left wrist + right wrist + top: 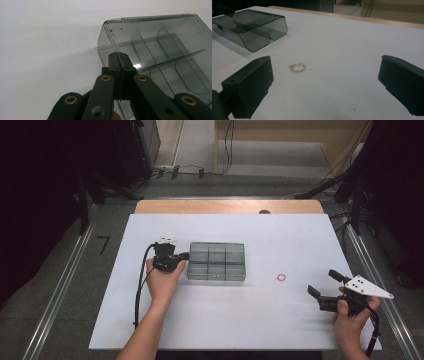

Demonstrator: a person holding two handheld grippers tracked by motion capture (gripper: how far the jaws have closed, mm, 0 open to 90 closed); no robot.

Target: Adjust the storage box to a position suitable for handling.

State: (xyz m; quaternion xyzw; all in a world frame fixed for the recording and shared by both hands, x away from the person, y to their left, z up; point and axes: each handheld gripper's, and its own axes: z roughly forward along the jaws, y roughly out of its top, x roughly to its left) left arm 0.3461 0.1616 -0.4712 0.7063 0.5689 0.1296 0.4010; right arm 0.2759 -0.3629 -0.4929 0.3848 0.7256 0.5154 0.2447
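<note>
Across the middle of the high view lies the white table (280,320), its wooden edge showing along the top. Just left of the frame's centre sits the box (217,261) — a smoky clear plastic case, lid shut, split inside into small compartments by thin walls. In the left gripper view it fills the upper right of the frame, one rounded corner turned toward the camera; in the right gripper view it sits at the upper left.

At the left side of the box in the high view is the left gripper (186,255), held in a hand (163,280) whose forearm comes up from the bottom edge; a black cable loops down the left of that forearm. Its jaws are pressed together with nothing between them, and their joined tip points at the box's left end. In the left gripper view the tip stands right at the near rounded corner of the box, though I cannot tell whether it touches the plastic.

Lower right in the high view is the right gripper (323,283), held low in the other hand near the table's right edge, a grey three-cornered plate on top. Its jaws stand wide apart and empty.

Between the box and the right gripper lies the ring (281,277) — a small pinkish beaded loop, flat on the table. In the right gripper view it lies left of centre, beyond the two open jaws and well clear of both.
</note>
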